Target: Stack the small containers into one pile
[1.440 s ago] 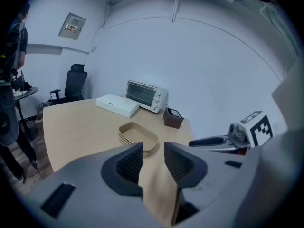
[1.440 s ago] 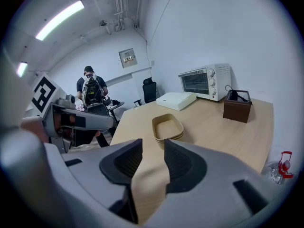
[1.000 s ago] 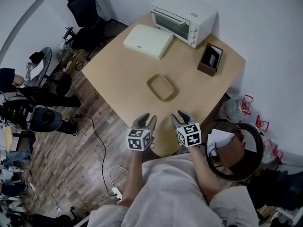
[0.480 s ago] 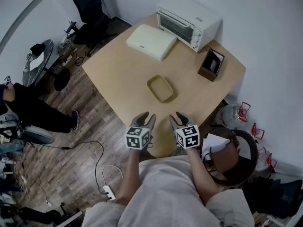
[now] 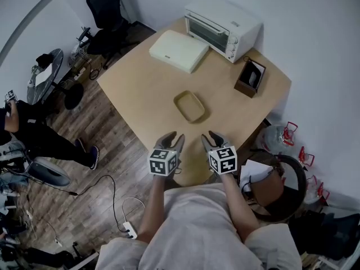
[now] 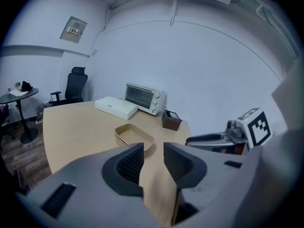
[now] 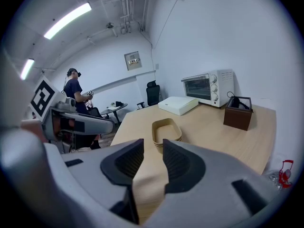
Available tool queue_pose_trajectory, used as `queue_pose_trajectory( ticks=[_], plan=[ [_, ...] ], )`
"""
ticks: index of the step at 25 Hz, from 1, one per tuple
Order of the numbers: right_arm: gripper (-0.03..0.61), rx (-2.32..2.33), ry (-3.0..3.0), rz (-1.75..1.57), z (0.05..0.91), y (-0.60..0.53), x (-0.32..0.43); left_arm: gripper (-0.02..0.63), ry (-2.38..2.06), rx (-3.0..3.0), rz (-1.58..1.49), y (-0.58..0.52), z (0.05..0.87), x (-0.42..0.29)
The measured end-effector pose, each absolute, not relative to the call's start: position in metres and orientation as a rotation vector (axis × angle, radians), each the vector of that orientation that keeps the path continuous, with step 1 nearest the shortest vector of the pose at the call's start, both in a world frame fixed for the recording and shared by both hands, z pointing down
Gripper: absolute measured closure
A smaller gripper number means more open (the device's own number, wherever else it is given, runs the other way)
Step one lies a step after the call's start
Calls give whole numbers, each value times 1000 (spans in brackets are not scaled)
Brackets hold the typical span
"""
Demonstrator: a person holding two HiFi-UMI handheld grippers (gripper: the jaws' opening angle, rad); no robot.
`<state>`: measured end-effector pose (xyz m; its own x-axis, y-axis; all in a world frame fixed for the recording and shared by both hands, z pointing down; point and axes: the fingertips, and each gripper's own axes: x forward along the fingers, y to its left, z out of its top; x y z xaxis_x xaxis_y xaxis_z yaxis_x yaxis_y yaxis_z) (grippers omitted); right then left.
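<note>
A pile of tan oval containers (image 5: 189, 106) rests nested near the middle of the wooden table (image 5: 140, 89). It shows ahead of the jaws in the left gripper view (image 6: 134, 137) and the right gripper view (image 7: 166, 131). My left gripper (image 5: 171, 140) and right gripper (image 5: 213, 139) hover side by side over the table's near edge, well short of the pile. Each gripper (image 6: 153, 159) (image 7: 153, 156) is open by a narrow gap, and only bare tabletop shows between the pads.
A white toaster oven (image 5: 222, 24), a flat white box (image 5: 178, 49) and a brown holder (image 5: 251, 77) stand at the table's far side. An office chair (image 5: 104, 7) and a round side table (image 5: 45, 75) stand left. A person (image 5: 22, 134) stands on the floor there.
Both grippers and the pile stay where they were. The head view has shifted slightly, and the person on the floor at the left has moved.
</note>
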<state>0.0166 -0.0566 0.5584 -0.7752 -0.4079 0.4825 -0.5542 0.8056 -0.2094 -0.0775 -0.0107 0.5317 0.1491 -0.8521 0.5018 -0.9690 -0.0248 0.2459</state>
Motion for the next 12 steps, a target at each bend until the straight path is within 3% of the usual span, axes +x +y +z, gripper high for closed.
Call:
queue_pose_trajectory(
  ticks=[12],
  plan=[
    [534,720,-2573,505,562,-60,17,594,-1767,1873,255,-12,532,-86]
  ],
)
